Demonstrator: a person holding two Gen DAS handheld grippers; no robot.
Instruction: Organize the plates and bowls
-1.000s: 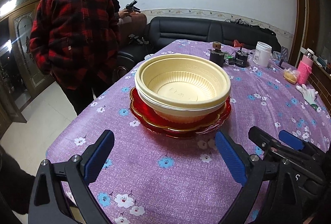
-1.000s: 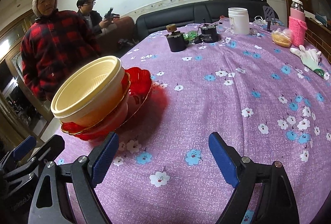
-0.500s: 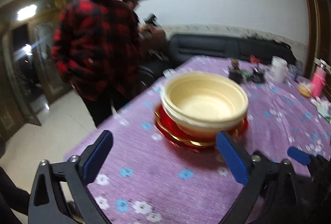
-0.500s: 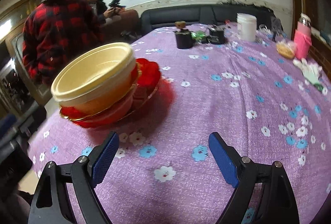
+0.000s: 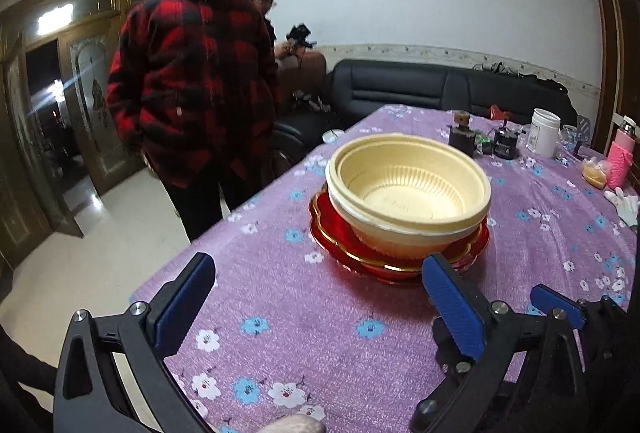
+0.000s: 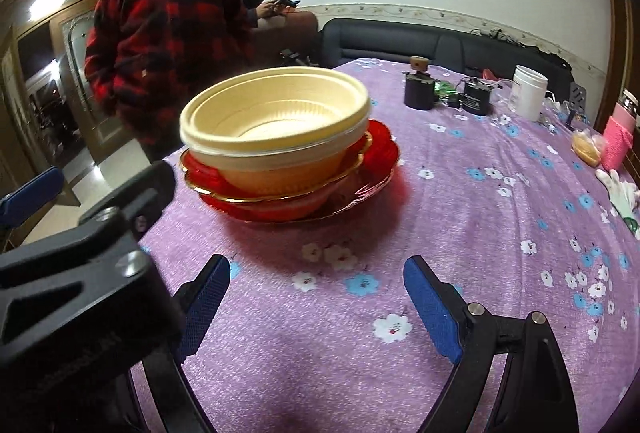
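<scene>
Two cream bowls (image 5: 408, 189), nested mouth-up, sit on two stacked red plates (image 6: 376, 153) near the purple floral table (image 6: 500, 233) edge. The stack stands upright and level. Left gripper (image 5: 320, 297) hangs wide open before it; right gripper (image 6: 316, 297) too, empty, jaws spread apart.
</scene>
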